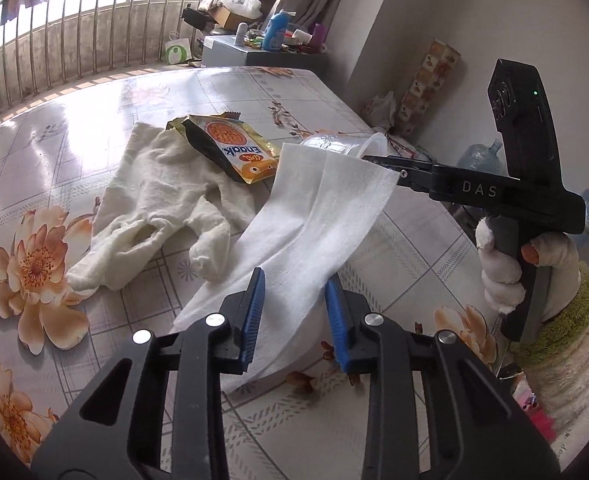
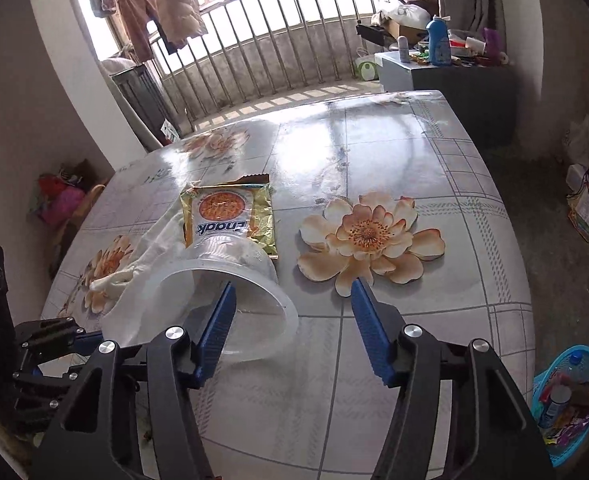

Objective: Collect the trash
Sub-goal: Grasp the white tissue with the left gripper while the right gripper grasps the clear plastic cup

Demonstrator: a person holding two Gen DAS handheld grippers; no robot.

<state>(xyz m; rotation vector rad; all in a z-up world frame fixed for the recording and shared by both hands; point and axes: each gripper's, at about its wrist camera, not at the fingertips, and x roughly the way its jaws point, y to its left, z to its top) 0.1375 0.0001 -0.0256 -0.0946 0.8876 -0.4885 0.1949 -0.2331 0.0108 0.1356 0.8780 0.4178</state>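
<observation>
Left gripper (image 1: 294,312): nearest the left wrist camera, blue pads parted, gripping nothing; a white tissue (image 1: 302,232) drapes between and ahead of the pads, its far corner raised toward the right gripper's tip, lower end on the worktop (image 1: 94,112). Whether a pad touches the tissue cannot be told. Left of the tissue: a cream cloth (image 1: 162,208), crumpled flat on the floral worktop. Beyond it, overlapping the cloth's far edge: a yellow-and-orange snack wrapper (image 1: 234,148), flat. Right of the wrapper: a clear plastic cup (image 1: 334,146) on its side, behind the tissue's upper edge. Right gripper (image 2: 294,308): in its own view, pads spread wide; the left pad sits inside the cup's (image 2: 230,296) open mouth, the right pad is clear of the cup over bare worktop (image 2: 414,152); not clamped on the rim. In that view the wrapper (image 2: 230,216) lies just beyond the cup, the cloth (image 2: 134,268) to the cup's left. Far right, on the floor: a blue basket (image 2: 566,404) holding bottles and scraps, well apart from the worktop items.
</observation>
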